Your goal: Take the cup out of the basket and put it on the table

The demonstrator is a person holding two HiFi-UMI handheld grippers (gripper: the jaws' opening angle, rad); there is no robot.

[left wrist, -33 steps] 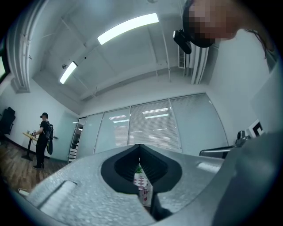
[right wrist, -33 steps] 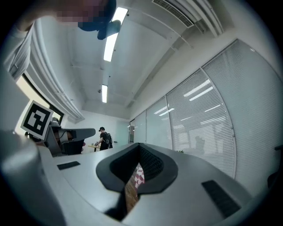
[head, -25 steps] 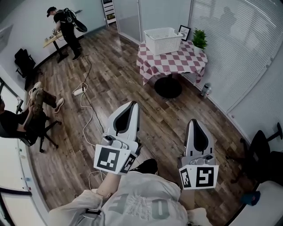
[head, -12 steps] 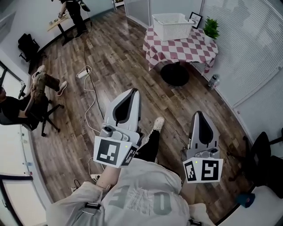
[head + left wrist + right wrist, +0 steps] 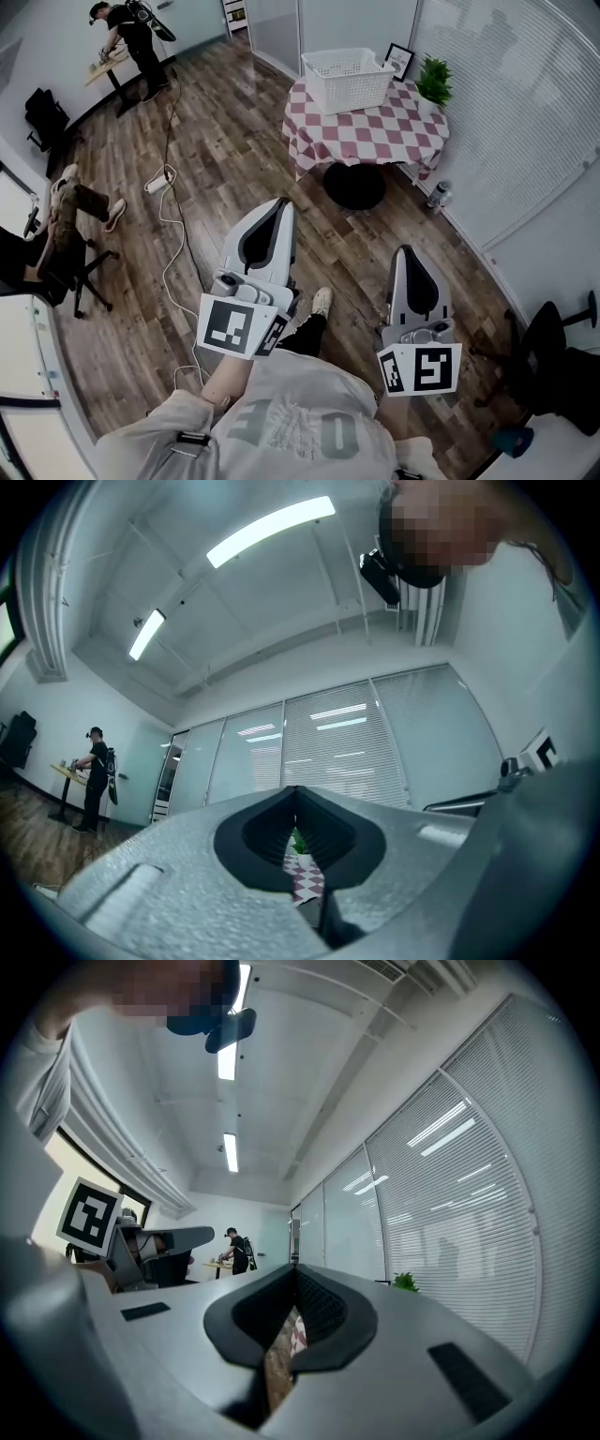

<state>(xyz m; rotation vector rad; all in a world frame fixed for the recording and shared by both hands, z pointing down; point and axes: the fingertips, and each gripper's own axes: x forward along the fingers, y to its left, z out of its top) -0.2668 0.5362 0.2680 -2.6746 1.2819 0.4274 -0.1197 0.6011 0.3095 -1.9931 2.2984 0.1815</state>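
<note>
No view shows the cup, so its pointing, long axis and look cannot be told. White slatted basket [image 5: 345,80] sits on red-checked table [image 5: 375,131], across the room. Left gripper [image 5: 281,202] and right gripper [image 5: 405,251]: jaws closed, empty, well apart from table.

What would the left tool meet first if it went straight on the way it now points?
Probably the checkered table, near the plant, far ahead. The left tool has nothing nearer showing in its line, though depth is unclear.

Right claw [image 5: 296,1274] jaws closed together, potted plant [image 5: 406,1282] at right, standing person [image 5: 237,1249] far off, blinds [image 5: 459,1194] alongside
</note>
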